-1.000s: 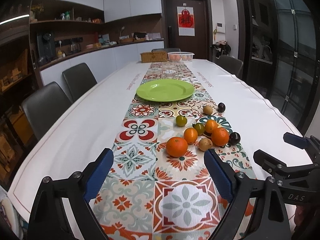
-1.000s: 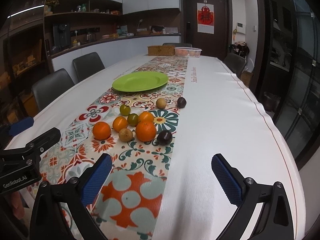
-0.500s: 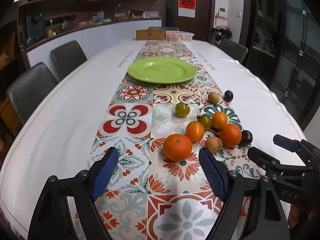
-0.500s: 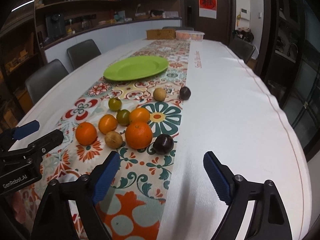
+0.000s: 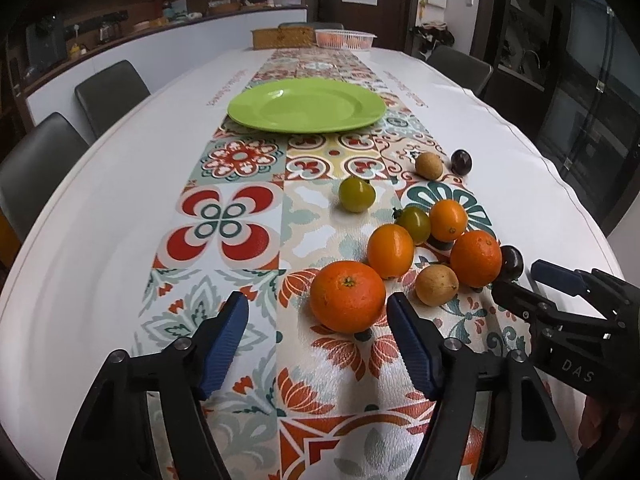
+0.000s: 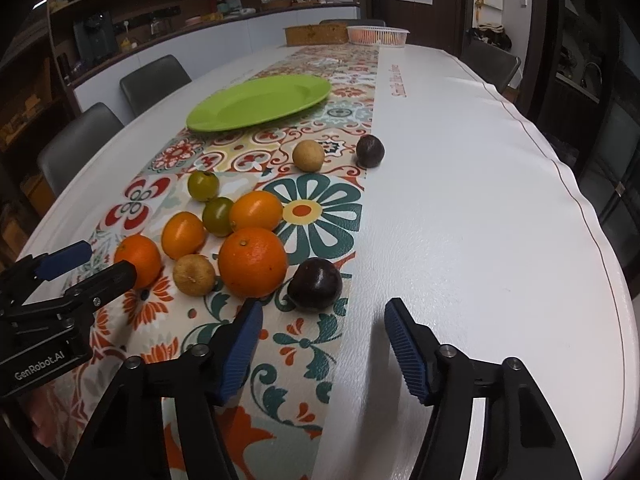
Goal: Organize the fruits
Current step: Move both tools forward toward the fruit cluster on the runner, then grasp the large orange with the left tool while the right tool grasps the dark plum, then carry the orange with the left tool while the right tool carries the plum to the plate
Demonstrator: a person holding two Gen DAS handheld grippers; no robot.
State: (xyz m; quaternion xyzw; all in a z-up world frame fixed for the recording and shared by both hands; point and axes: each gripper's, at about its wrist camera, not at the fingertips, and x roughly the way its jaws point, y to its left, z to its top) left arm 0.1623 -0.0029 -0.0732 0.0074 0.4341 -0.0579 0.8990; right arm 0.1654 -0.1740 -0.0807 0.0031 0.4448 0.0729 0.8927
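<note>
Several fruits lie on a patterned table runner: oranges, green fruits, brown fruits and dark plums. A green plate sits empty farther back. My left gripper is open, its jaws just short of the nearest orange. My right gripper is open, just short of a dark plum. A large orange and a brown fruit lie left of that plum.
A brown fruit and a second plum lie nearer the plate. A wicker box and a white basket stand at the far end. Grey chairs line the left side.
Both grippers have moved forward and down toward the fruit cluster. The left now frames the nearest orange, the right the dark plum. No fruit has moved.
</note>
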